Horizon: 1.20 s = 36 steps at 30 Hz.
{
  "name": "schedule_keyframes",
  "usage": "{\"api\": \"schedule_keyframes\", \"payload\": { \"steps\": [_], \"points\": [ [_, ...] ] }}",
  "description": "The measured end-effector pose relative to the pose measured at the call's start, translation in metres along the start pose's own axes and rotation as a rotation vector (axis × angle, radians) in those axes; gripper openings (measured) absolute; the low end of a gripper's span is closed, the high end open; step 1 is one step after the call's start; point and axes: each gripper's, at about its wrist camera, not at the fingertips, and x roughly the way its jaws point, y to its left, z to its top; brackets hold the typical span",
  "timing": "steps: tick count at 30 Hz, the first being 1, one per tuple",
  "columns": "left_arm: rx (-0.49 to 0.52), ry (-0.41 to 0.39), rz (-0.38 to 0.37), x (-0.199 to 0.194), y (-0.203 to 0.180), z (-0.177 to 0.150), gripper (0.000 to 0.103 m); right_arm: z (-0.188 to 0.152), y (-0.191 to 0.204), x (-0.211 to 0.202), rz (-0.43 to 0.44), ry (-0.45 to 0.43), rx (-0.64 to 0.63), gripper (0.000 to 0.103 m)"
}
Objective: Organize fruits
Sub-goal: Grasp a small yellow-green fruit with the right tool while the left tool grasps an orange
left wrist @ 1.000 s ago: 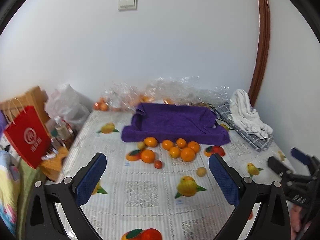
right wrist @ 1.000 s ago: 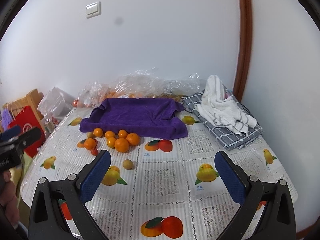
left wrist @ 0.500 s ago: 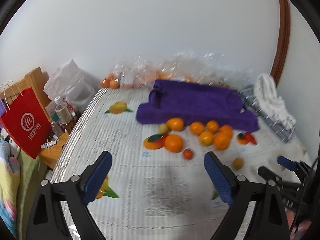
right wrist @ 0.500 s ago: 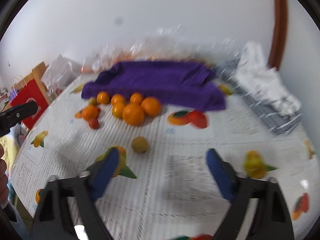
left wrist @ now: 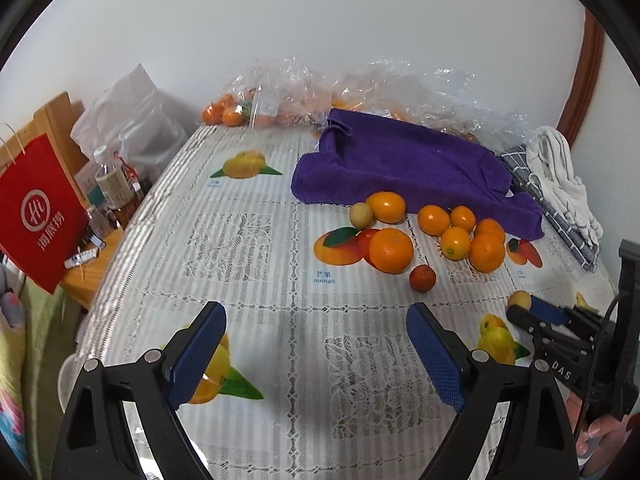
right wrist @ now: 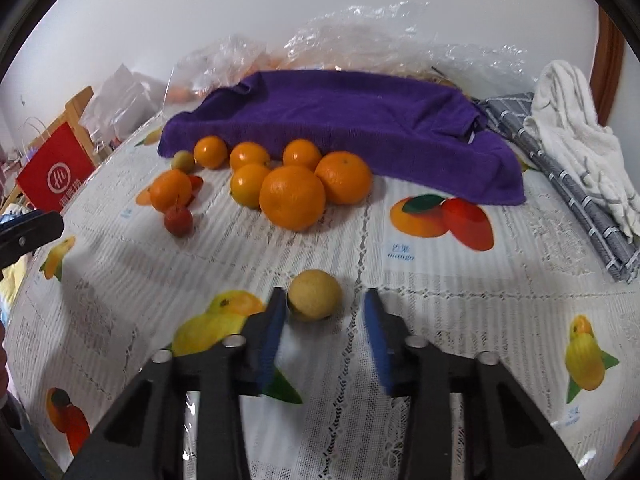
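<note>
Right wrist view: my right gripper (right wrist: 325, 312) brackets the small yellow fruit (right wrist: 315, 295), jaws apart; I should centre it, then squeeze gently. Left gripper (left wrist: 316, 354) hangs wide apart.

Your left tool (left wrist: 316, 354) hangs low over the surface (left wrist: 256, 272), jaws spread wide and holding nothing. Your right tool (right wrist: 325, 320) sits lower, jaws partly narrowed but not closed, its left pad (right wrist: 272, 328) just beside a small yellow fruit (right wrist: 315, 295).

purple towel (right wrist: 352, 128) | white cloth (right wrist: 576, 128) on checked cloth (right wrist: 560, 176) | red bag (left wrist: 36, 216)
</note>
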Motion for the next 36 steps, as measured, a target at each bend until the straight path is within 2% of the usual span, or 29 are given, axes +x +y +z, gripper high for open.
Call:
{"api": "schedule_keyframes", "payload": {
  "steps": [2,5,8,10,15,21,28,30,32,33,35,36],
  "points": [
    [-0.012,-0.001,-0.017,0.004,0.0,0.0,0.088,0.0,-0.003,-0.002,0.011,-0.011,0.009,0.028],
    [0.005,0.004,-0.021,0.012,-0.006,0.002,0.082,0.002,-0.009,-0.007,0.009,-0.029,0.023,0.028],
    [0.074,0.043,-0.022,0.024,-0.019,0.005,0.082,0.004,-0.018,-0.01,0.002,-0.036,0.032,0.028],
    [0.081,0.062,-0.026,0.031,-0.025,0.008,0.082,0.005,-0.025,-0.01,0.0,-0.033,0.041,0.028],
    [0.015,0.06,-0.084,0.044,-0.031,0.024,0.082,0.011,-0.039,-0.007,-0.019,-0.024,0.037,0.028],
    [-0.033,0.092,-0.063,0.071,-0.038,0.04,0.082,0.016,-0.048,0.0,-0.017,-0.02,0.034,0.028],
    [-0.073,0.154,-0.063,0.1,-0.038,0.041,0.081,0.016,-0.049,-0.003,-0.022,-0.022,0.042,0.028],
    [-0.048,0.147,-0.058,0.099,-0.042,0.04,0.074,0.016,-0.05,-0.006,-0.022,-0.023,0.05,0.028],
    [-0.018,0.146,-0.052,0.1,-0.047,0.039,0.061,0.016,-0.05,-0.008,-0.024,-0.023,0.057,0.028],
    [-0.009,0.144,-0.062,0.1,-0.048,0.04,0.057,0.016,-0.05,-0.01,-0.027,-0.025,0.061,0.028],
    [-0.001,0.158,-0.117,0.099,-0.051,0.041,0.037,0.017,-0.051,-0.012,-0.032,-0.027,0.07,0.028],
    [-0.004,0.165,-0.125,0.098,-0.051,0.042,0.037,0.017,-0.051,-0.014,-0.033,-0.028,0.077,0.028]
  ]
}}
